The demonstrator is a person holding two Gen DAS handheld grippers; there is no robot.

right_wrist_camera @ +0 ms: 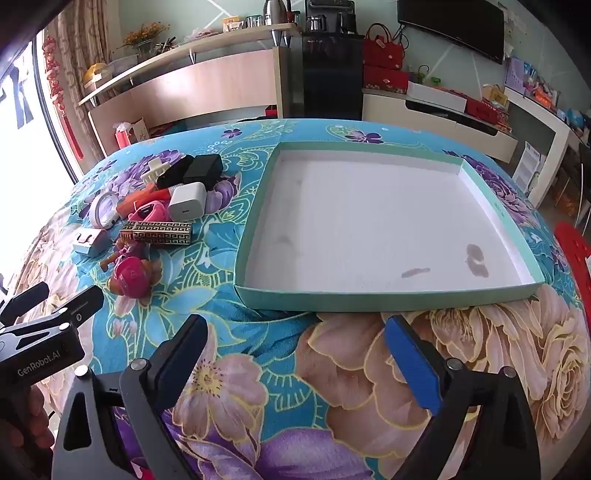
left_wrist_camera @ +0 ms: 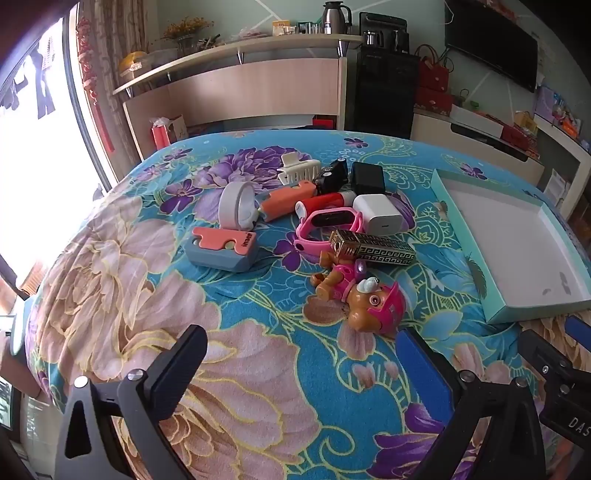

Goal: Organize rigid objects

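Observation:
A heap of small rigid things lies on the flowered bedspread: a toy dog in pink [left_wrist_camera: 364, 301] [right_wrist_camera: 131, 275], a gold-patterned box [left_wrist_camera: 375, 249] [right_wrist_camera: 157, 232], a pink watch [left_wrist_camera: 327, 223], a white charger [left_wrist_camera: 380, 214] [right_wrist_camera: 186, 202], a black charger [left_wrist_camera: 367, 178], a white hair claw [left_wrist_camera: 297, 168] and a grey-and-salmon case [left_wrist_camera: 221, 249]. To the right sits a shallow teal box lid [left_wrist_camera: 463, 240] [right_wrist_camera: 388, 300], white inside and holding nothing. My left gripper [left_wrist_camera: 299, 350] hangs open just short of the toy dog. My right gripper [right_wrist_camera: 295, 338] is open before the lid's near wall.
Other pile items are a white ring-shaped holder [left_wrist_camera: 236, 205], an orange tube [left_wrist_camera: 288, 199] and a red tube [left_wrist_camera: 323, 202]. Beyond the bed stand a shelf unit [left_wrist_camera: 236, 79], a black cabinet [right_wrist_camera: 330, 86] and a wall television [right_wrist_camera: 452, 26]. A red chair [right_wrist_camera: 574, 254] is at right.

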